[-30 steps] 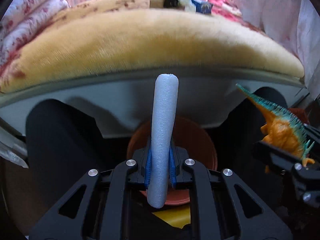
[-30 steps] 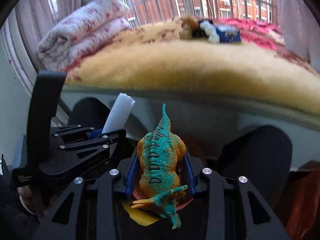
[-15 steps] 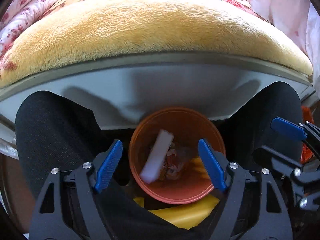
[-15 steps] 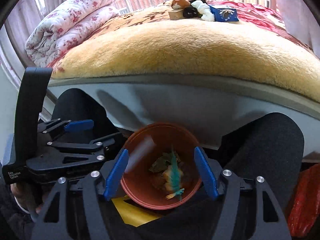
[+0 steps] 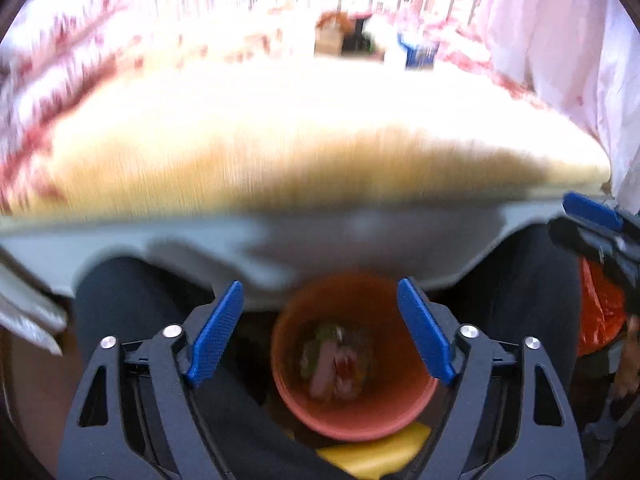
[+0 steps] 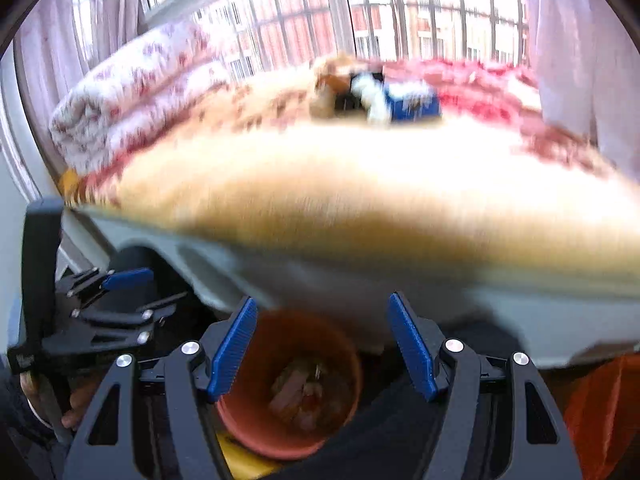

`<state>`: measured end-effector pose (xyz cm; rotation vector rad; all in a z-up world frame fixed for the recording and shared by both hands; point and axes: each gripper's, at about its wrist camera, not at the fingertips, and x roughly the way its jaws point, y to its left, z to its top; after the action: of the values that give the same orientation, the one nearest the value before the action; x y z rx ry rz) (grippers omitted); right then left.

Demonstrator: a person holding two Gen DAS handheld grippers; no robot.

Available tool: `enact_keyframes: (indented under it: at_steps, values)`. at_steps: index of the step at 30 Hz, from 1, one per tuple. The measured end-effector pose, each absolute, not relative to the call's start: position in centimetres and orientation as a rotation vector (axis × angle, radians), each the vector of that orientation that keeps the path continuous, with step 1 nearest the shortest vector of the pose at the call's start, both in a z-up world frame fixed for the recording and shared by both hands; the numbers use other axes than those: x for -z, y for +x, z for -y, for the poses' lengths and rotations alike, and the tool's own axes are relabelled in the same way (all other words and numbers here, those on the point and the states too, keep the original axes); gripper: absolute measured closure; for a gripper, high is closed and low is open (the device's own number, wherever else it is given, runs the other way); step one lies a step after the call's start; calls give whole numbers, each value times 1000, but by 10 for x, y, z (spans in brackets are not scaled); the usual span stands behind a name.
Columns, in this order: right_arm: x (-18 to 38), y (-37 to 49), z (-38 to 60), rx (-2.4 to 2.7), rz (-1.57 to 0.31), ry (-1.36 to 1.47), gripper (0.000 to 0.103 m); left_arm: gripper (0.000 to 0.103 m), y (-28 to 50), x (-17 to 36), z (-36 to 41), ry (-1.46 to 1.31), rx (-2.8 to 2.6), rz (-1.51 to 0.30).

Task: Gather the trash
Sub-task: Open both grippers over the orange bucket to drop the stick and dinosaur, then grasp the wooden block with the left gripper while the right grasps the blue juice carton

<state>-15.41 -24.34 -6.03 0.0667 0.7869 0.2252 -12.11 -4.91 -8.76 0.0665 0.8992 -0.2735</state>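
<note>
We see our left gripper (image 5: 320, 336) opening, nothing between its 2 blue pads (image 5: 216, 332), above an orange bin (image 5: 356, 412) holding blurred trash (image 5: 336, 364).

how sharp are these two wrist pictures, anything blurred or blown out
Left wrist view: the bed blanket is smeared by motion and overexposed near white, the window behind it glares out; the left tongs, their jaws opening and empty, stay crisp, the orange bin is soft. Right wrist view: same vertical smear on the blanket, the items on the bed blurred; the right tongs sharp; fisheye bends the edges.
</note>
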Motion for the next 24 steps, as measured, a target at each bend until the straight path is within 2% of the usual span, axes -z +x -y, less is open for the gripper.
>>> enact_keyframes:
  at_steps: [5, 9, 13, 24]
  values:
    - [18, -79, 268, -191, -711, 71, 35, 15, -77, 41, 63, 88, 238, -739]
    - [4, -3, 292, -120, -697, 105, 33, 13, -26, 18, 71, 96, 233, -699]
    - [15, 70, 298, -82, -762, 17, 29, 13, 19, 18, 75, 94, 211, -722]
    - [53, 168, 300, -106, -858, -106, 29, 13, 69, 33, 78, 116, 185, -761]
